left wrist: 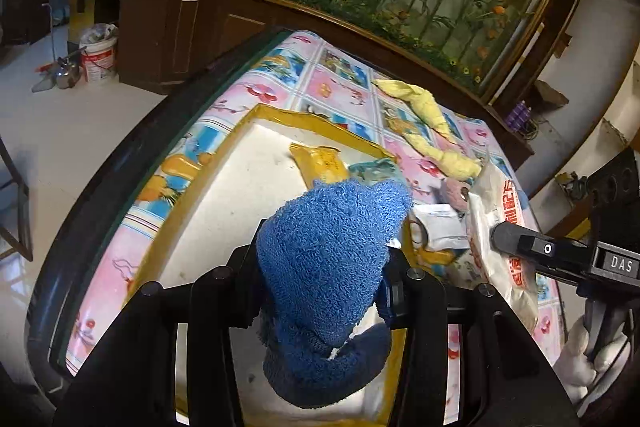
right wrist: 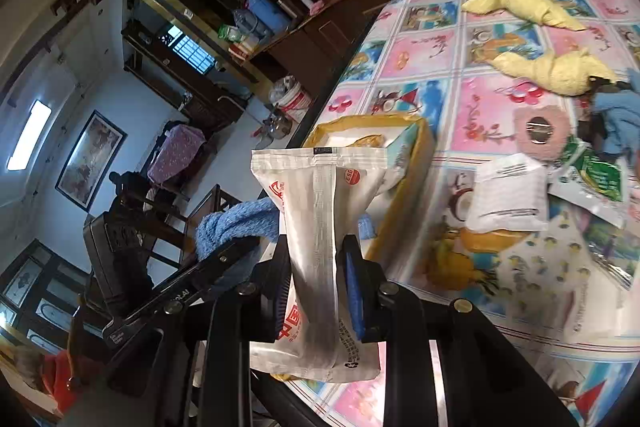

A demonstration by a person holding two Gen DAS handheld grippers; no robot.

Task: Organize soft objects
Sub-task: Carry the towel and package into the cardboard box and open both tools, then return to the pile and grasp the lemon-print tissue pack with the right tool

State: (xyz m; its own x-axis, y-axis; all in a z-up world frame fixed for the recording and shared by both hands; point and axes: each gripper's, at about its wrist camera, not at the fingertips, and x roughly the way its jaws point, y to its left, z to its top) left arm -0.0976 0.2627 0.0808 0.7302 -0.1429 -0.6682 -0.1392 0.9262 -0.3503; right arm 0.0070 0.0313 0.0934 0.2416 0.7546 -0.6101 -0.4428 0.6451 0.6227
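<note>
My left gripper is shut on a blue terry towel and holds it over the yellow-rimmed white box. A yellow packet lies inside the box. My right gripper is shut on a white soft packet with red print, held upright near the box; the packet also shows in the left wrist view. The blue towel shows at the left of the right wrist view.
On the patterned tablecloth lie a twisted yellow towel, a pink round pad, a white sachet, a green packet and a light blue cloth. A dark wooden cabinet stands behind the table.
</note>
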